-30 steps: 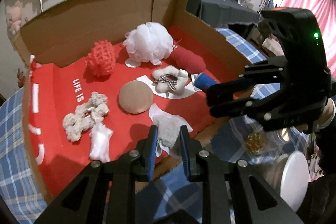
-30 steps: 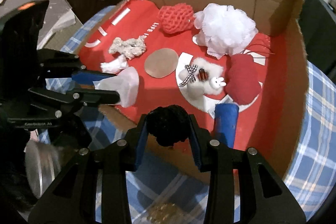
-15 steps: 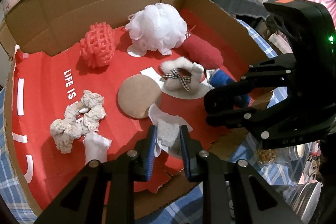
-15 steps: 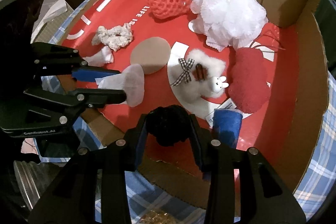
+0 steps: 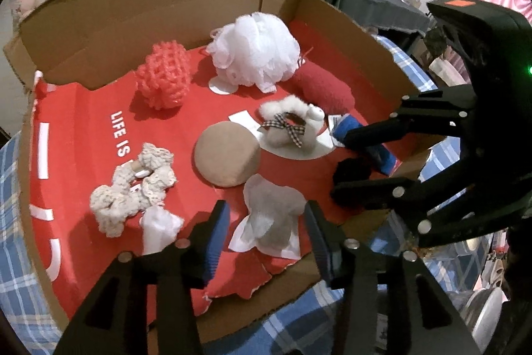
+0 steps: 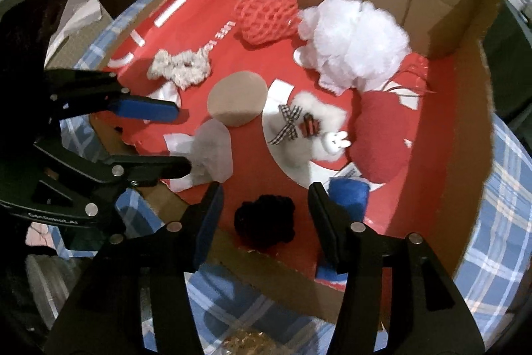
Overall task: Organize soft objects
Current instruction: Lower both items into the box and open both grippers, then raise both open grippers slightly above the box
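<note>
— Where do your grippers stand?
— Your left gripper [image 5: 267,222] has just been opening – its jaws now stand apart around the grey-white pouch [image 5: 272,217], which lies on the red liner [image 5: 83,135] of the cardboard box [image 5: 139,9], pads clear of it.
— And the right?
— Your right gripper [image 6: 264,212] has just opened too – the black pom-pom [image 6: 264,218] lies loose between its jaws, beside the blue roll [image 6: 349,193]

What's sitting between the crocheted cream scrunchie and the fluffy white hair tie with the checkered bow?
A round tan pad lies between the cream scrunchie and the fluffy white tie on the red liner; the left wrist view shows it best.
</note>
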`<act>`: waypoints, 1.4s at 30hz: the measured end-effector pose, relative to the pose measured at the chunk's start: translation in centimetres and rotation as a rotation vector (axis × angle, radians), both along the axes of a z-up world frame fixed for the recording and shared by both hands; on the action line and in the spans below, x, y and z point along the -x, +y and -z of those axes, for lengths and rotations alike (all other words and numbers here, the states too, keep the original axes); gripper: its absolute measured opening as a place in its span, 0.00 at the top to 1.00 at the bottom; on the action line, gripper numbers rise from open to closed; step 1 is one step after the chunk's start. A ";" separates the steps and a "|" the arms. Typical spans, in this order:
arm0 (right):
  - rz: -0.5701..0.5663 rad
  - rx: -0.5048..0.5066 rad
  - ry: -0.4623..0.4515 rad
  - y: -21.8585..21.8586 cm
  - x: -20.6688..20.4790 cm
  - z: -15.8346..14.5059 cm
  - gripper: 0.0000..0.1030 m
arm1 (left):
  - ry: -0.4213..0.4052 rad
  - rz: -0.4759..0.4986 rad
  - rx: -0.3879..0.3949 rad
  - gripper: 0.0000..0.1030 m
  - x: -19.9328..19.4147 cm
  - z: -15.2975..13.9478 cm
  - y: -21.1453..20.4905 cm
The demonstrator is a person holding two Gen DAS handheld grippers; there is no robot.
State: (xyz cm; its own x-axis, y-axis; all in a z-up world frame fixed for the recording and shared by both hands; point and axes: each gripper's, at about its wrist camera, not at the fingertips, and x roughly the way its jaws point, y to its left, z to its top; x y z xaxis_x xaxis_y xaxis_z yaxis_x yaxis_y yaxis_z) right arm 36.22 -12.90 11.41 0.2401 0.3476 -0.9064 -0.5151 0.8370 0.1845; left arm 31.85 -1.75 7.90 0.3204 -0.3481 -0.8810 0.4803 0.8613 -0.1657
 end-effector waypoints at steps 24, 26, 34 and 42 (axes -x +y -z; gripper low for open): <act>0.374 -0.011 -0.080 -2.2 4.5 -1.1 0.24 | -0.100 -0.379 -0.011 0.05 4.0 -1.7 3.8; 0.372 0.008 -0.090 -1.9 4.3 -0.9 0.24 | -0.093 -0.390 -0.014 0.05 3.8 -1.4 3.8; 0.388 0.021 -0.083 -2.0 4.0 0.1 0.24 | -0.058 -0.405 -0.036 0.05 3.4 -0.2 3.5; 0.400 0.017 -0.077 -2.2 4.1 0.3 0.24 | -0.076 -0.389 -0.060 0.05 3.5 -0.1 3.0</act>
